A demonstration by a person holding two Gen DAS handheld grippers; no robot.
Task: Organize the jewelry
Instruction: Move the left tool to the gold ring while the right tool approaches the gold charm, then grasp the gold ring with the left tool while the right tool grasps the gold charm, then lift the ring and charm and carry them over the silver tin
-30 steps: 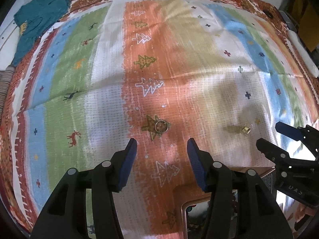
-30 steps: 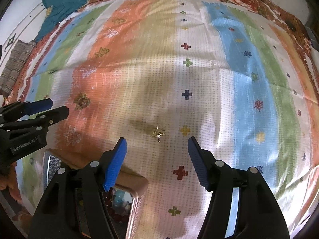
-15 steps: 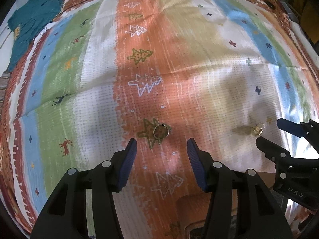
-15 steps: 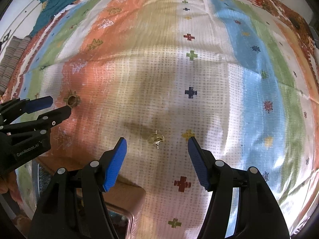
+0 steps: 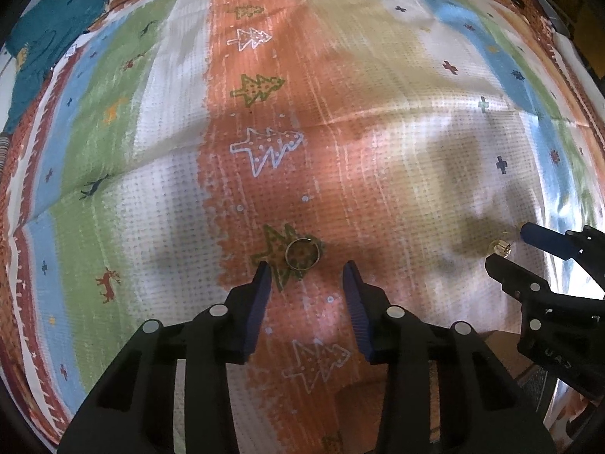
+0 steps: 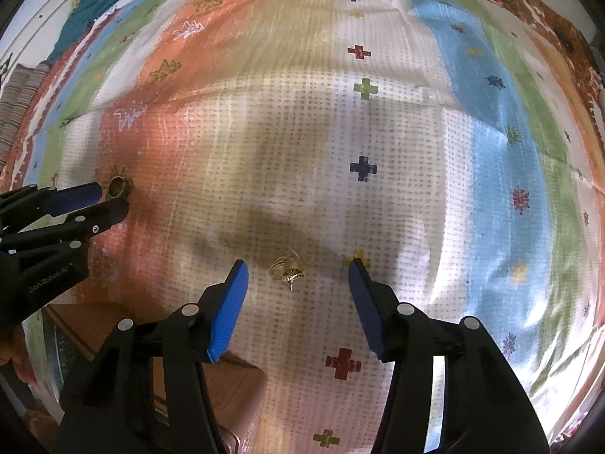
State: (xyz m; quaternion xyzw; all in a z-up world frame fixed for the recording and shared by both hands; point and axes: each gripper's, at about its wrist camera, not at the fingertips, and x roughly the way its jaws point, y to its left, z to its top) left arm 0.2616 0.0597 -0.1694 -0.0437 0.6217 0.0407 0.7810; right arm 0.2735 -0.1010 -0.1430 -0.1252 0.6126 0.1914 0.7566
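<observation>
A plain gold ring (image 5: 302, 253) lies flat on a green tree motif of the striped cloth, just ahead of my open left gripper (image 5: 307, 276). It also shows in the right wrist view (image 6: 118, 186), by the left gripper (image 6: 109, 196). A small ornate gold ring (image 6: 285, 268) lies on the white part of the cloth, between and just ahead of the tips of my open right gripper (image 6: 297, 274). In the left wrist view this ornate ring (image 5: 500, 247) sits at the tips of the right gripper (image 5: 508, 244). Neither gripper holds anything.
A wooden jewelry box (image 6: 98, 325) with a metal-edged tray sits near the bottom left in the right wrist view; its corner shows in the left wrist view (image 5: 503, 348). A teal garment (image 5: 49, 34) lies at the far left. The striped cloth (image 5: 340, 113) covers the whole surface.
Both grippers have moved forward and lower toward the cloth. Each ring now sits right at its gripper's fingertips. The jaws stay open.
</observation>
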